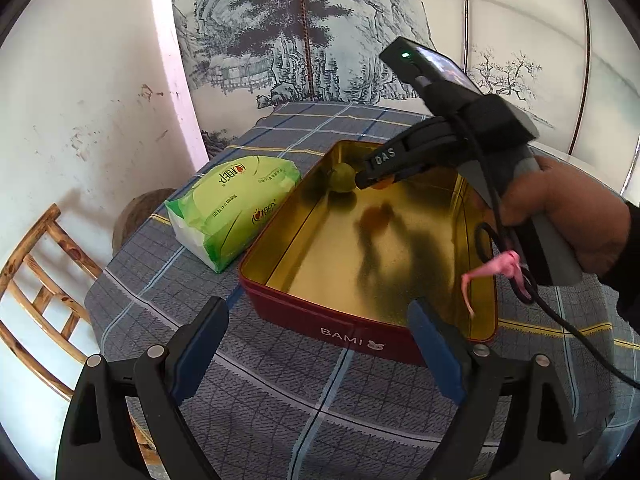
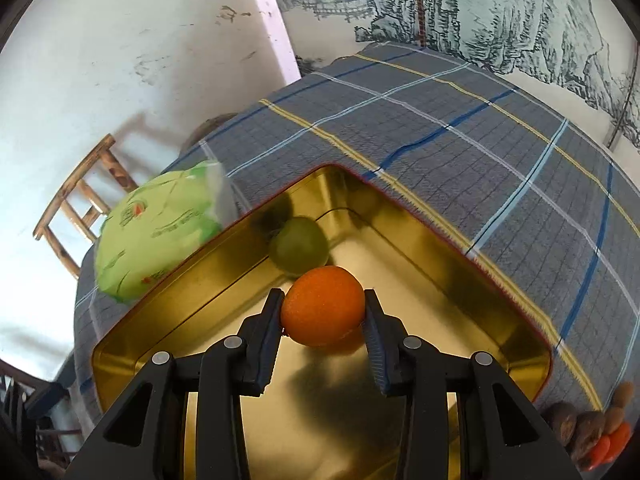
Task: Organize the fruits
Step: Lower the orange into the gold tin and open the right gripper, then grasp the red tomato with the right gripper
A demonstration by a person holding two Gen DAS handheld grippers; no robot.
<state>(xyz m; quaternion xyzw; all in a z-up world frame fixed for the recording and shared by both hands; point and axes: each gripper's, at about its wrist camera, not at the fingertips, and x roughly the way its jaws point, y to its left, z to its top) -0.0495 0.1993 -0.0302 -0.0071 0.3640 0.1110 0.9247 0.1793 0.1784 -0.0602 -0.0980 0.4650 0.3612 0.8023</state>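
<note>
Green plastic tissue pack (image 1: 236,204) lies on grey plaid tablecloth (image 1: 280,392), nr its left edge. Bamboo chair (image 1: 36,280) stands beside table, w/ ink landscape mural (image 1: 288,28) behind.

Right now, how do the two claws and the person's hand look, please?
Both claws are black plastic with silver rivets and dark blue ribbed pads: left claw, right claw. The right claw's finger bears white letters "DAS". Its grey handle carries a black cable and a pink ribbon. The hand shows a dark sleeve.

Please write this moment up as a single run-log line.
right claw: shut on orange fruit, over tin | green fruit: in tin corner | left claw: open, empty
</note>
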